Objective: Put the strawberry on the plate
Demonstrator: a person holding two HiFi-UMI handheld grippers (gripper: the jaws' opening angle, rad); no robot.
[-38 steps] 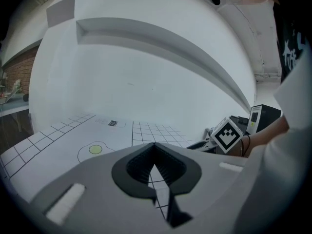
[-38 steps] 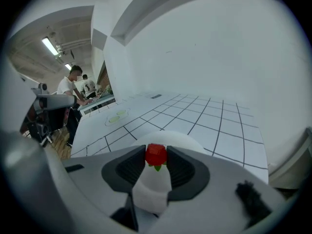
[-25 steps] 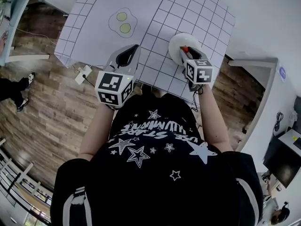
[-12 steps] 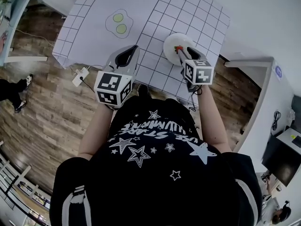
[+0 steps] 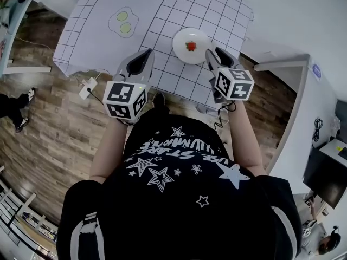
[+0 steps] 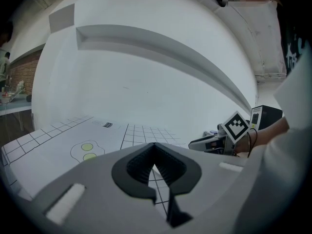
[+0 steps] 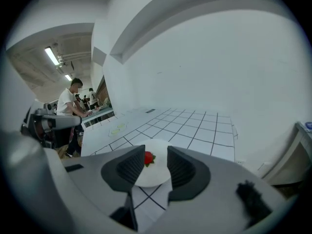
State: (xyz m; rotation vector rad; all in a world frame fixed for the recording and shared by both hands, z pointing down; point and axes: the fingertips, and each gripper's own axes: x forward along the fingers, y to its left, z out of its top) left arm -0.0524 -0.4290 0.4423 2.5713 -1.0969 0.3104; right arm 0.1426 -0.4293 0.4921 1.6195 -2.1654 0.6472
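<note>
Strawberry (image 5: 191, 46) already parked on the plate (image 5: 180, 38), nothing held by either tool

The berry is seen lying about mid-plate. The right gripper (image 5: 214, 53) is held just short of the plate's near rim with its jaws spread apart and nothing in them, while the left gripper (image 5: 144, 57) is kept well off to the side, jaws pressed together and empty. The berry is judged to be small, light and probably soft, so only a gentle squeeze across its fat middle would be wanted, not at the leafy end. It could also be nudged along a smooth plate pretty easily. The plate is set near the table (image 5: 162, 7) front edge and not far from the right-hand edge. Most of the free room is further in and to the left, toward the fried-egg drawing (image 5: 123, 23).
</note>
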